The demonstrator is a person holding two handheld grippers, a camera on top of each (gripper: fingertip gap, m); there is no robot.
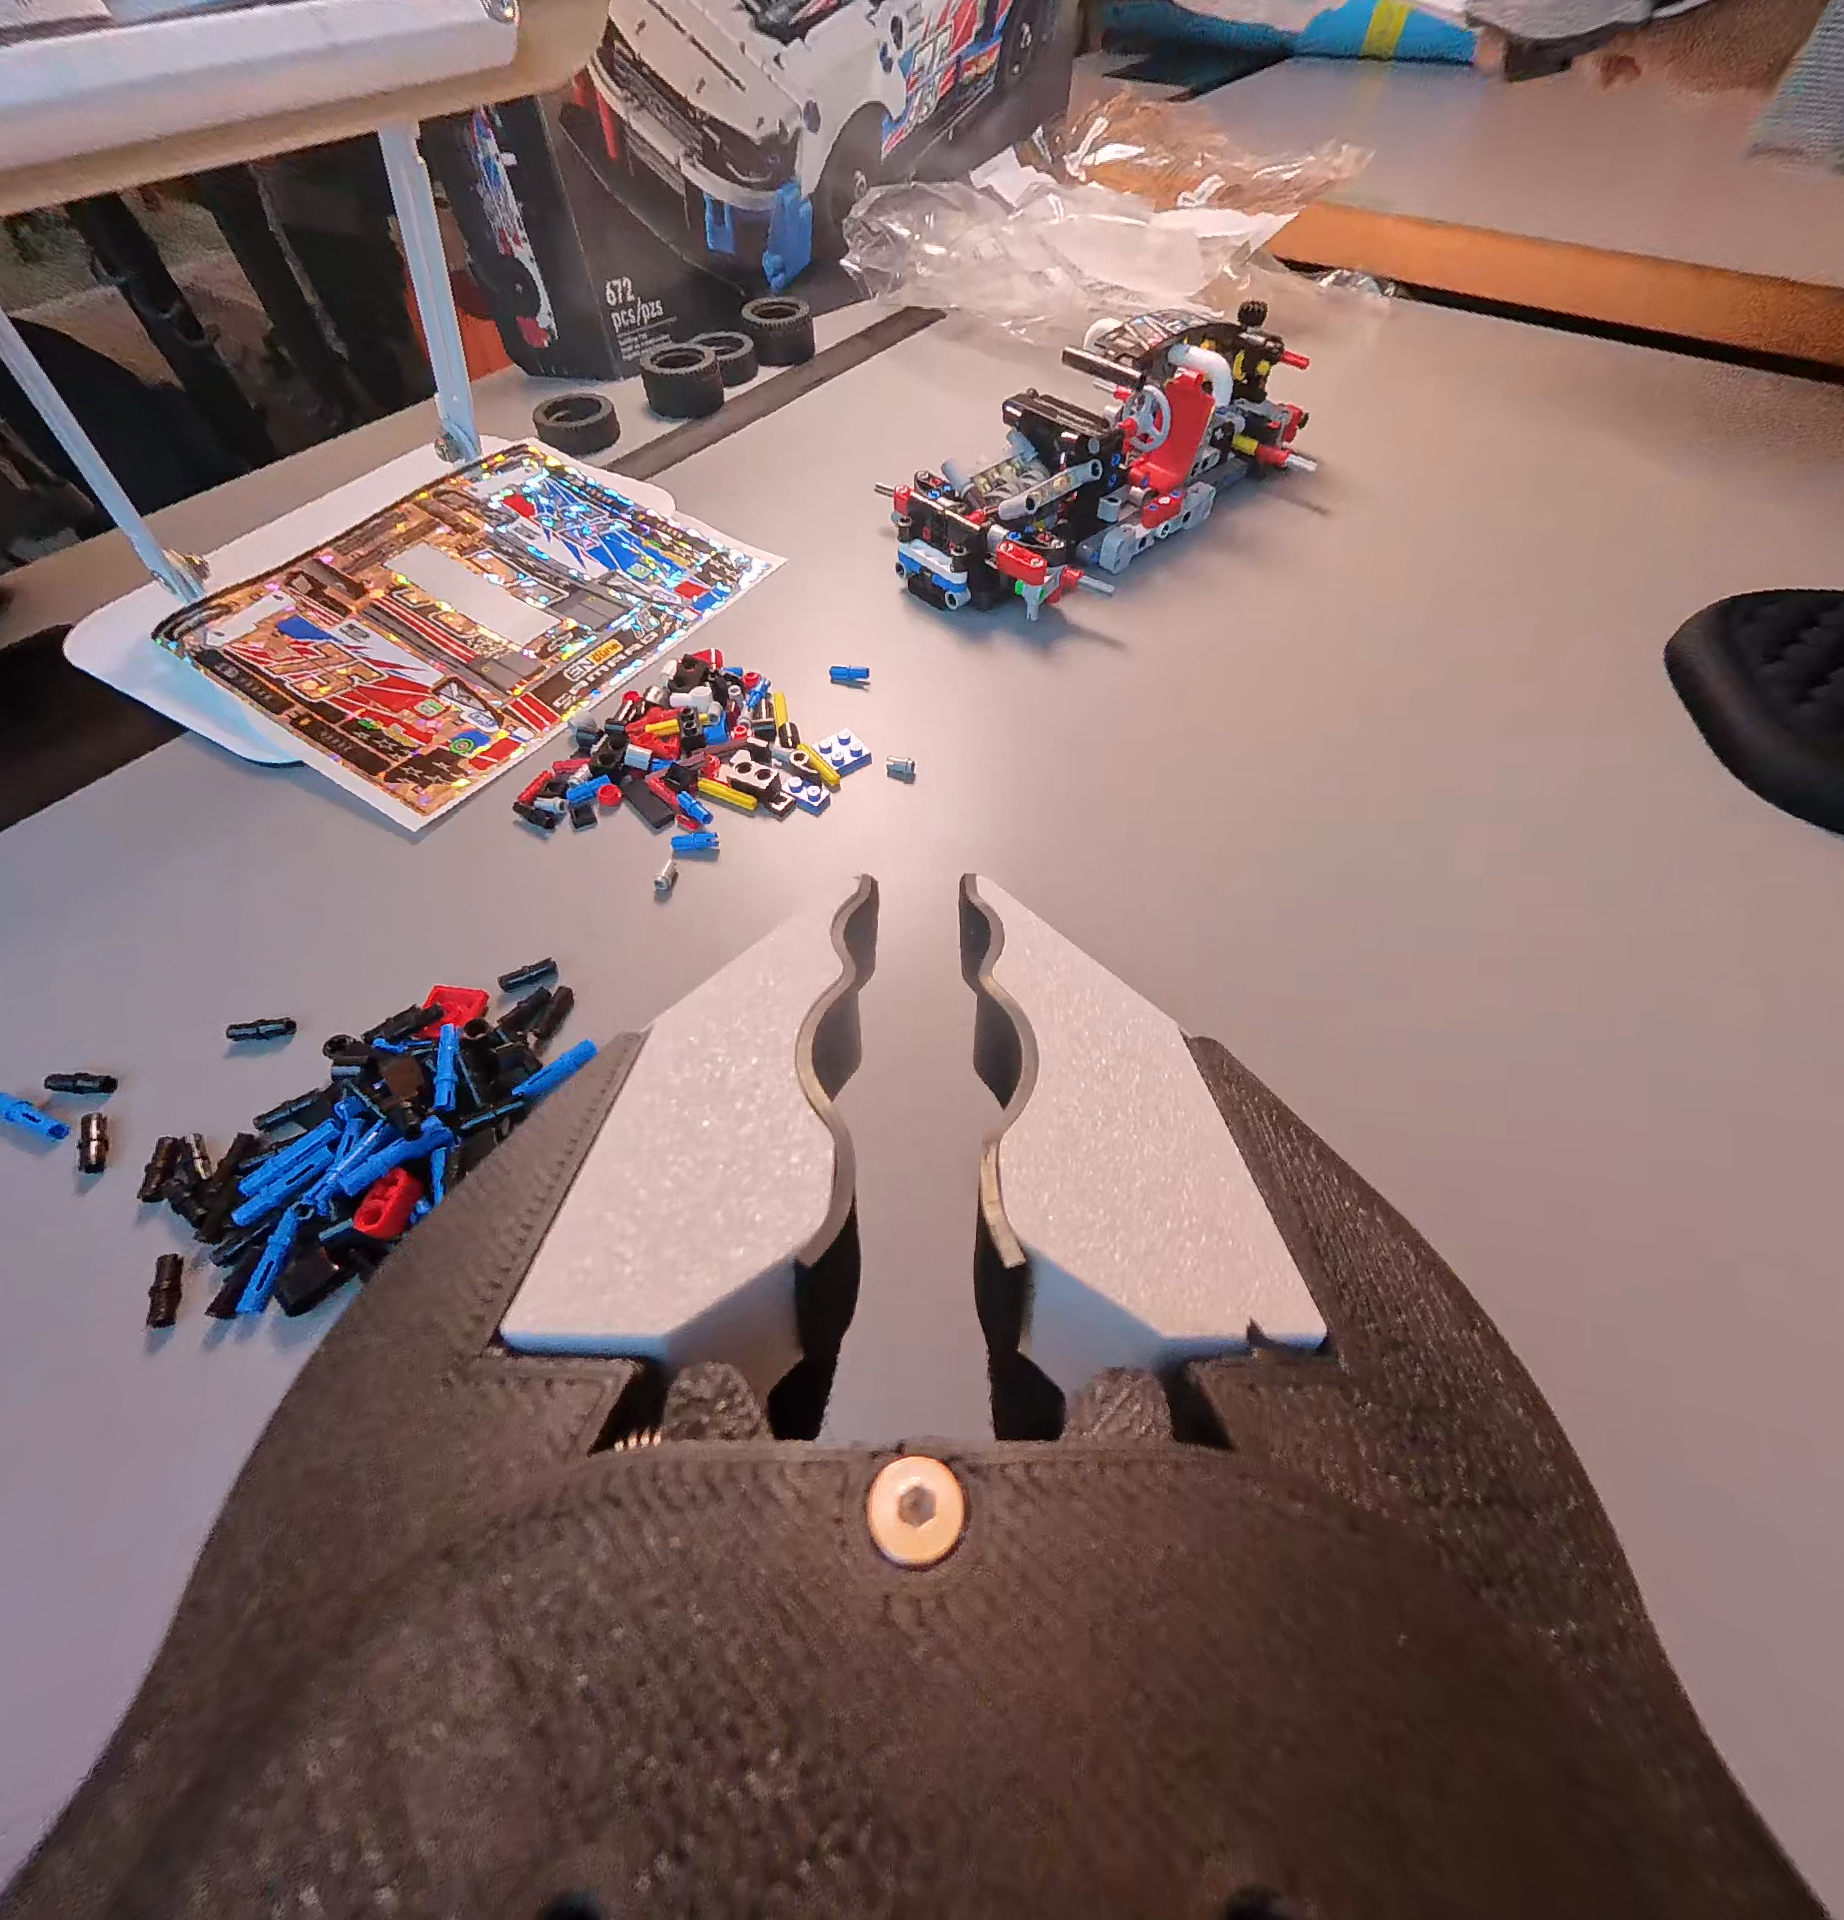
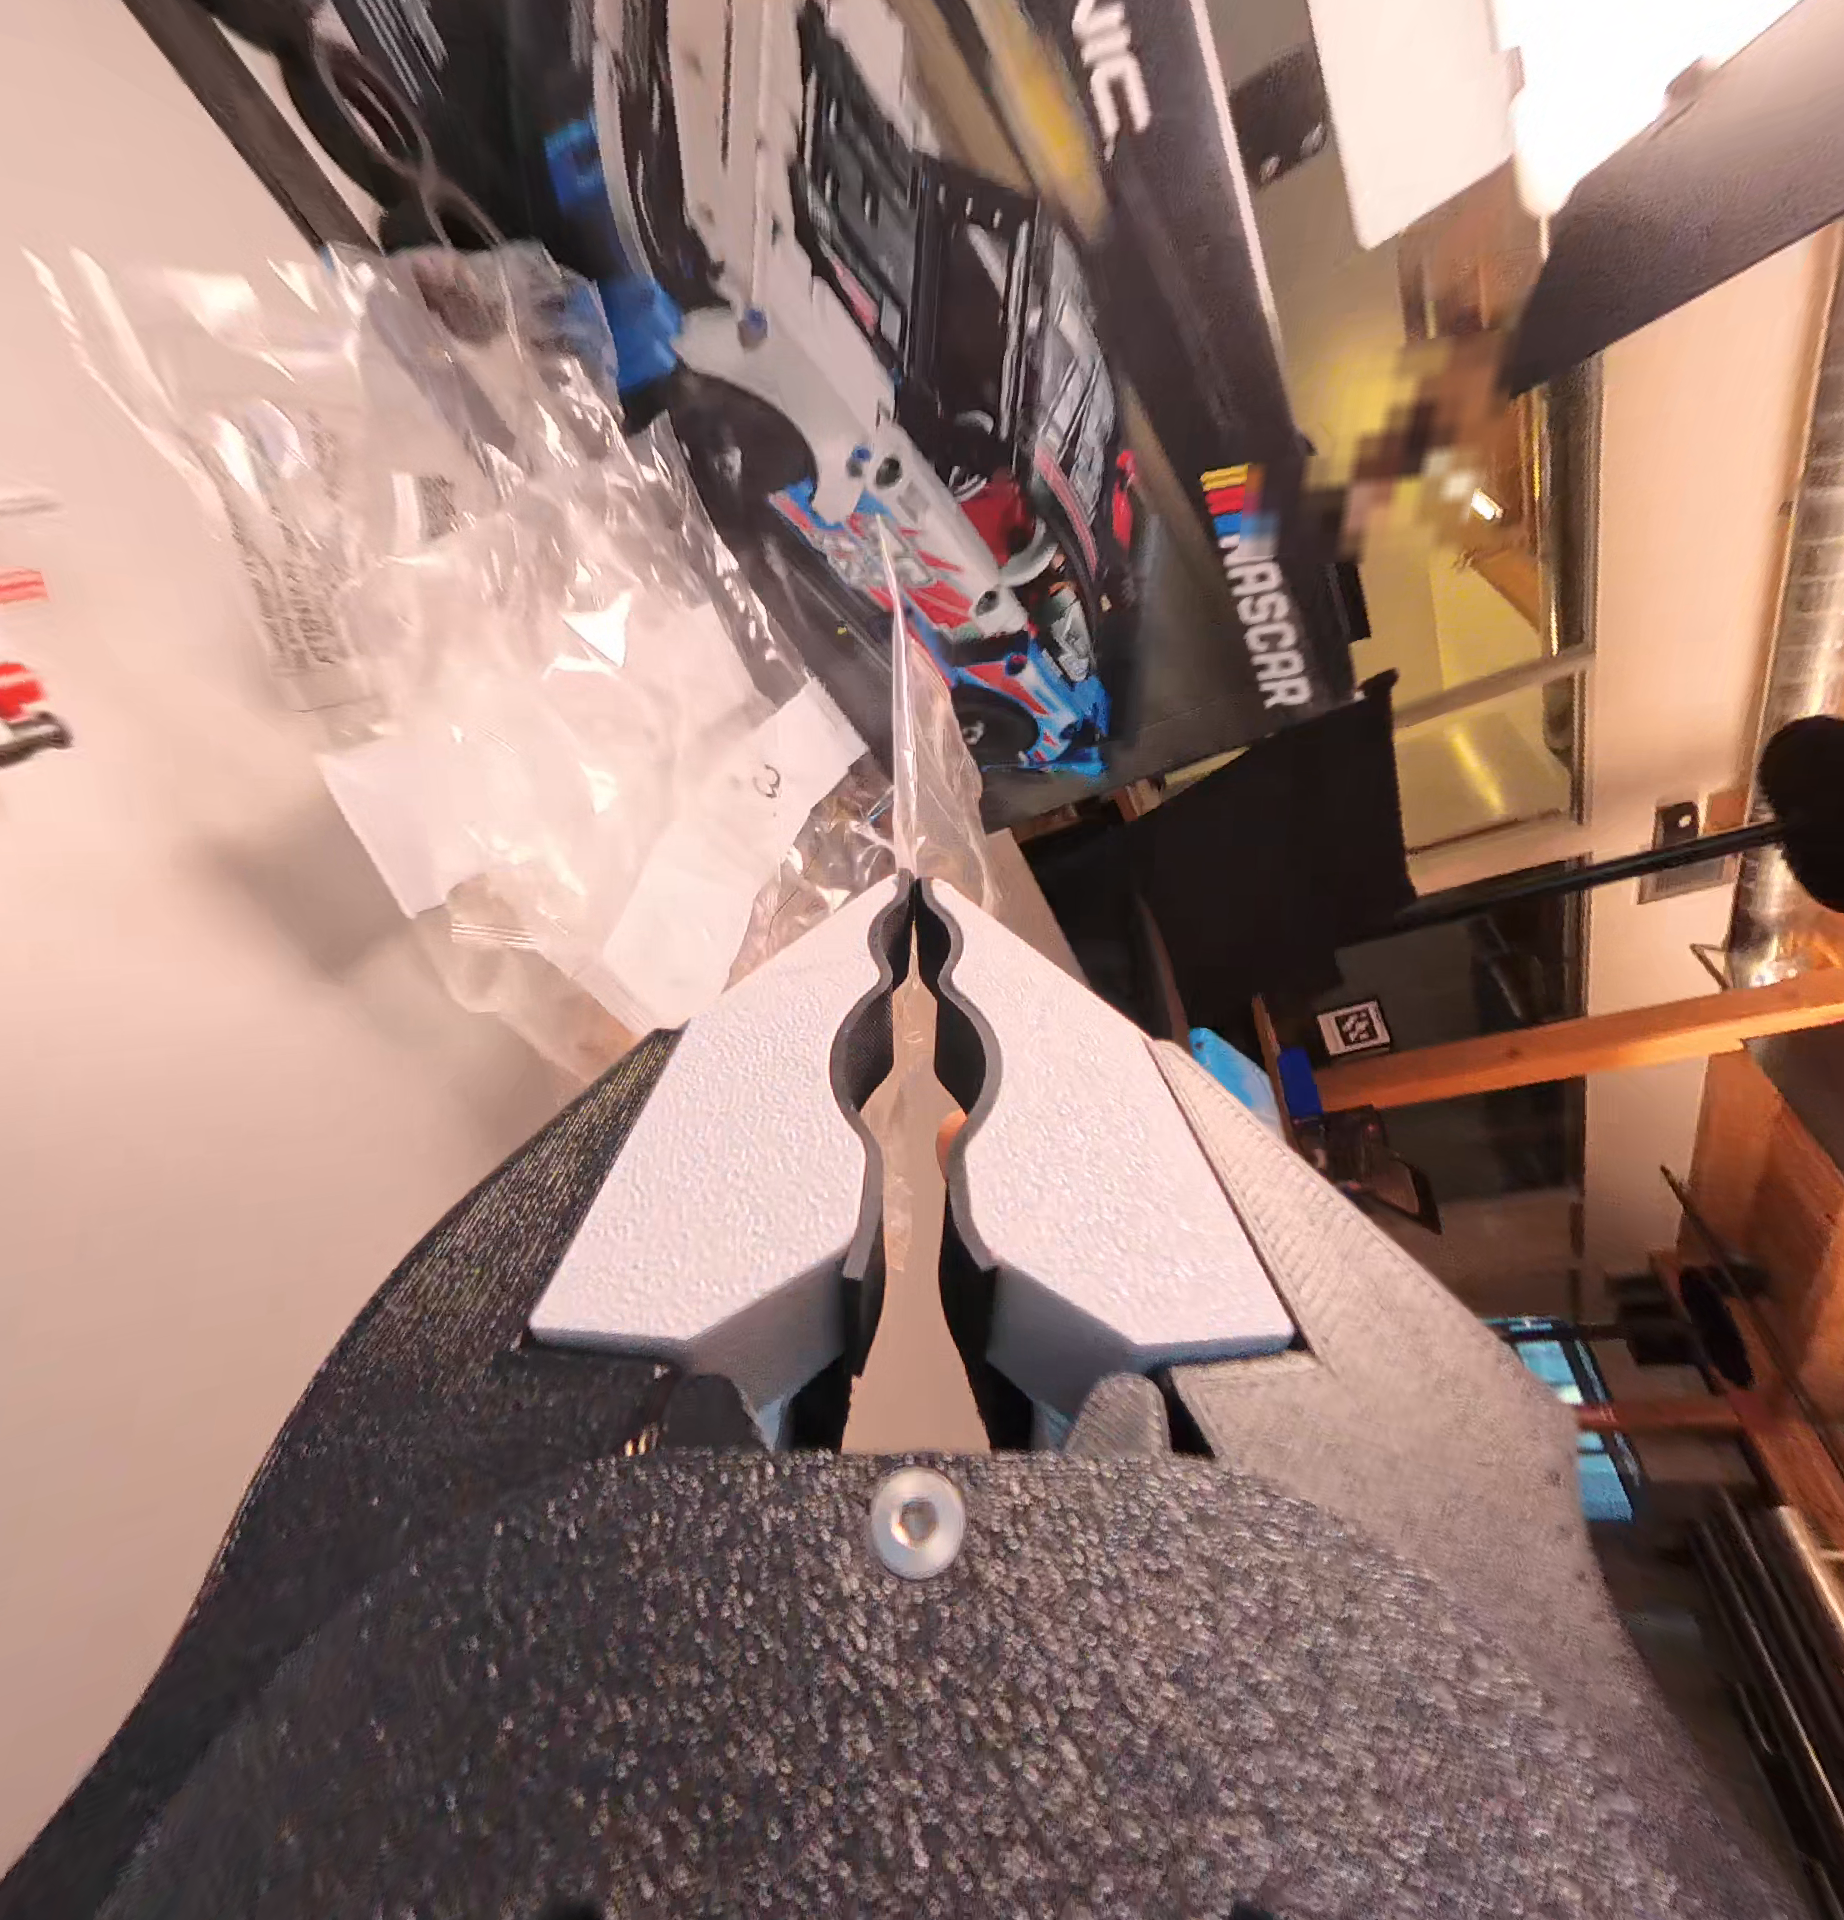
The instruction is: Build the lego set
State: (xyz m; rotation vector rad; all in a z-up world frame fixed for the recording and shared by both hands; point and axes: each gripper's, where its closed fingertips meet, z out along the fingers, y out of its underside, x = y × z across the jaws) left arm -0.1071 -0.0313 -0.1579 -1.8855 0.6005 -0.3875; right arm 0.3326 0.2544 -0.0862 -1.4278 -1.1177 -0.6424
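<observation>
In the left wrist view a partly built car chassis (image 1: pixel 1100 468) of black, red and grey pieces stands on the grey table (image 1: pixel 1313 935). A pile of small mixed pieces (image 1: pixel 705 743) lies ahead-left, and a pile of blue and black pins (image 1: pixel 357 1132) lies to the left of my left gripper (image 1: pixel 918 894), which is open and empty above the table. In the right wrist view my right gripper (image 2: pixel 913 883) is rolled sideways and shut on a thin clear plastic bag (image 2: pixel 902 727). More clear bags (image 2: pixel 461 582) lie beyond it.
A shiny sticker sheet (image 1: pixel 450 623) lies on a white stand base at the left. The set's box (image 1: pixel 752 156) stands at the back, with several black tyres (image 1: pixel 679 379) in front. Crumpled bags (image 1: pixel 1053 229) lie behind the chassis. A black mesh object (image 1: pixel 1801 707) sits at the right edge. The tips of one gripper are about 55 cm away from the tips of the other. The right gripper is farther from the black mesh object (image 1: pixel 1801 707), some 40 cm, than the left, some 35 cm.
</observation>
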